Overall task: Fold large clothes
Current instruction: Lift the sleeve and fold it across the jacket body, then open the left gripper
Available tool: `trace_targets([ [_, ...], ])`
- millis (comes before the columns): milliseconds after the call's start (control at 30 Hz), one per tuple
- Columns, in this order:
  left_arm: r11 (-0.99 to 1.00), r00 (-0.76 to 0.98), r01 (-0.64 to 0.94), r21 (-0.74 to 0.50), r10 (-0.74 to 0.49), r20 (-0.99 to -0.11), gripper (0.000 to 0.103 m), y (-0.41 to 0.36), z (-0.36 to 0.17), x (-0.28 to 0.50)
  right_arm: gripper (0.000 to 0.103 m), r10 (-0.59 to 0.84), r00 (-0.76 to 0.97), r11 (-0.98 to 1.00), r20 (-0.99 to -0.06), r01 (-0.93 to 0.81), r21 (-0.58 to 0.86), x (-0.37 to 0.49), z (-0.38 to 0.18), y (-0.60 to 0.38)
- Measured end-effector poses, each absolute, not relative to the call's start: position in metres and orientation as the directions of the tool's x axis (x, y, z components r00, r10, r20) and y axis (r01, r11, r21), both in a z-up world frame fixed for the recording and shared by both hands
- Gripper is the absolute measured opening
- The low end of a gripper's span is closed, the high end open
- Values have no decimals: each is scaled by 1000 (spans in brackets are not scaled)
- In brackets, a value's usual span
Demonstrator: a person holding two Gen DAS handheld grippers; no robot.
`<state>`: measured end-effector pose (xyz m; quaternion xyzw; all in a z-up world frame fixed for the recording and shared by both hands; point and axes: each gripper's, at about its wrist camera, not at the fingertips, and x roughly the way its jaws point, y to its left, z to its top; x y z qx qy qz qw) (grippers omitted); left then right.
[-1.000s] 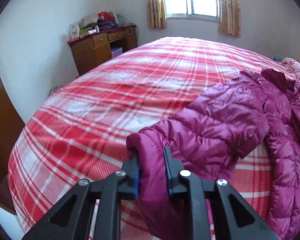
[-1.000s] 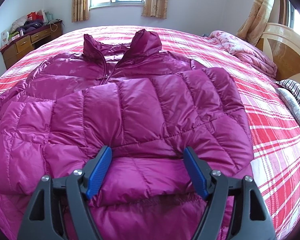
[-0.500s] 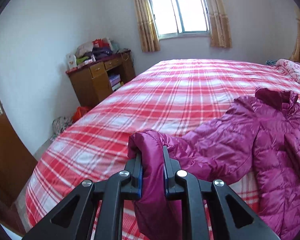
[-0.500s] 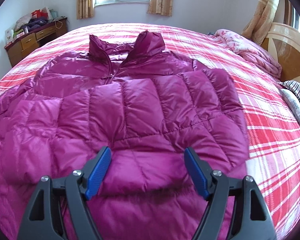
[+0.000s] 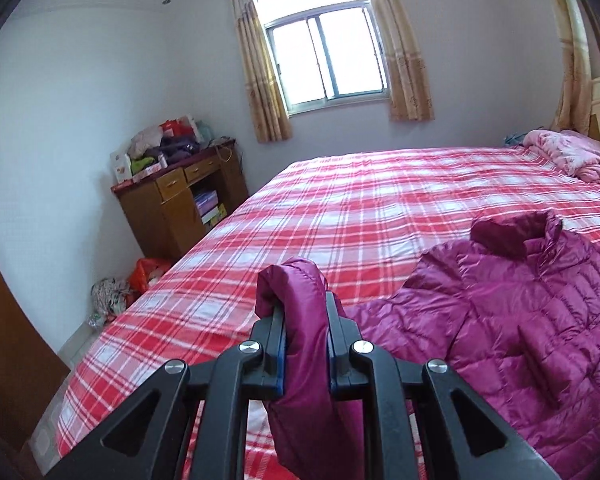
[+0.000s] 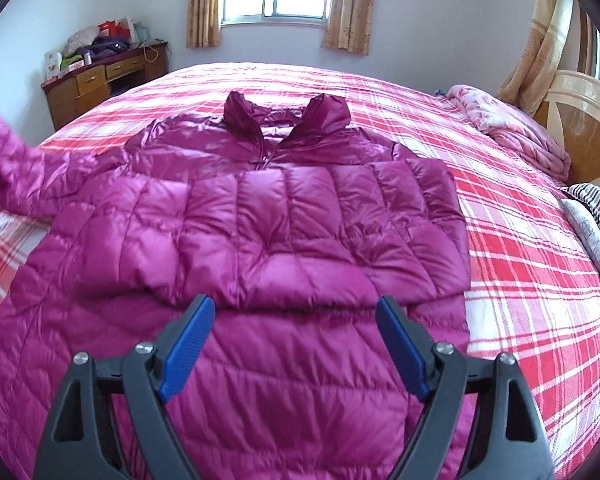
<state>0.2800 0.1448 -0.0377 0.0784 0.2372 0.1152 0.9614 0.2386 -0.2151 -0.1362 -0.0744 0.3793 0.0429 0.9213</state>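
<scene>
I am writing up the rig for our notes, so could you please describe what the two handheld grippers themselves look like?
Both look alike. The left gripper and the right gripper each have two matte black, angular plastic arms with triangular cut-outs, joined by round silver screws. The fingers carry flat, ribbed blue pads on their inner faces. No cables, labels, hands or sleeves show in either view.

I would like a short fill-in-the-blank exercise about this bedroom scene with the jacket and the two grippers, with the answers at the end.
1. The left gripper is shut on the jacket's ______.
2. The purple jacket lies on a bed with a red and white ______ sheet.
3. The right gripper has blue pads and its jaws are opening, with ______ held between them.
4. A wooden desk stands in the corner by the ______.

Missing words: sleeve; plaid; nothing; window
</scene>
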Motion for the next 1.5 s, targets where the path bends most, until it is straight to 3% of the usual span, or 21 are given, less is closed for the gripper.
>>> trace_targets([
  [267, 978, 891, -69, 199, 150, -429, 14, 86, -24, 298, 85, -23, 722, 986, -691, -100, -137, 221, -140, -237],
  [767, 969, 896, 87, 232, 26, -443, 14, -8, -17, 309, 85, 4, 721, 998, -693, -47, -44, 220, -158, -271],
  [1500, 946, 821, 242, 215, -81, -565, 14, -104, -76, 322, 88, -38, 713, 999, -700, 26, -28, 221, -163, -287],
])
